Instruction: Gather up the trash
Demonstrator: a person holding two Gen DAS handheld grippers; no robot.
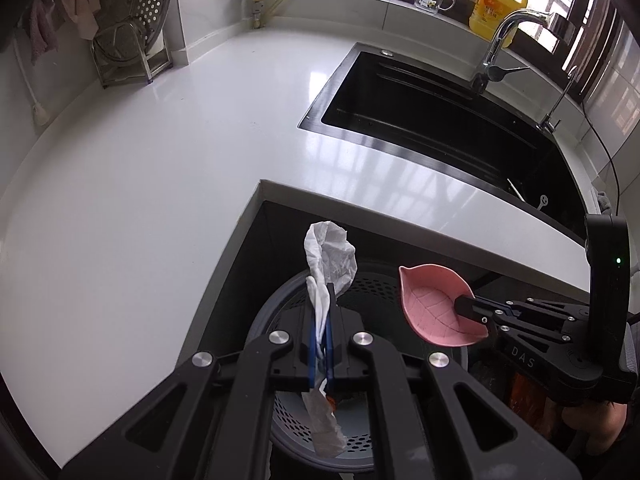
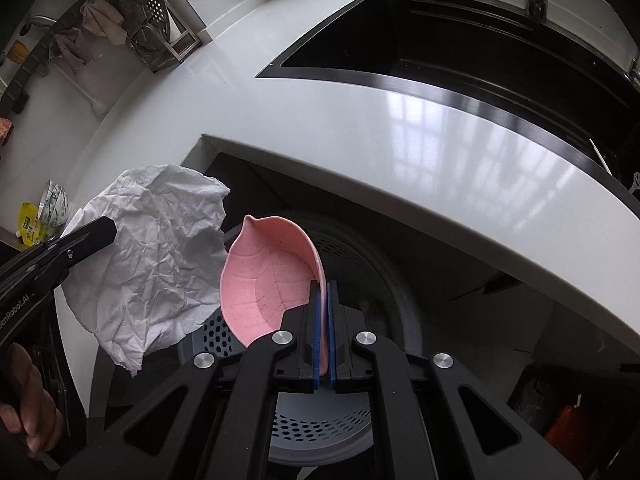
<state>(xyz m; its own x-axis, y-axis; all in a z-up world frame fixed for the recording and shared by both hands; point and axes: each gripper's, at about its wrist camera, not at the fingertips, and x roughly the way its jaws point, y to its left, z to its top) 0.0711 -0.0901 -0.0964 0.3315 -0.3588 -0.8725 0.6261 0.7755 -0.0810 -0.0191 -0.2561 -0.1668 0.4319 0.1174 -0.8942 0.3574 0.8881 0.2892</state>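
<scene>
The left gripper is clamped on a crumpled white tissue, and the right gripper pinches the rim of a pink leaf-shaped dish. Both hang over the grey perforated bin below the white counter's inner corner.

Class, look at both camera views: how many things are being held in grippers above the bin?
2. A crumpled paper towel is pinched in the left gripper; a pink leaf-shaped dish is clamped by its rim in the right gripper. Both hang over the grey bin.
</scene>
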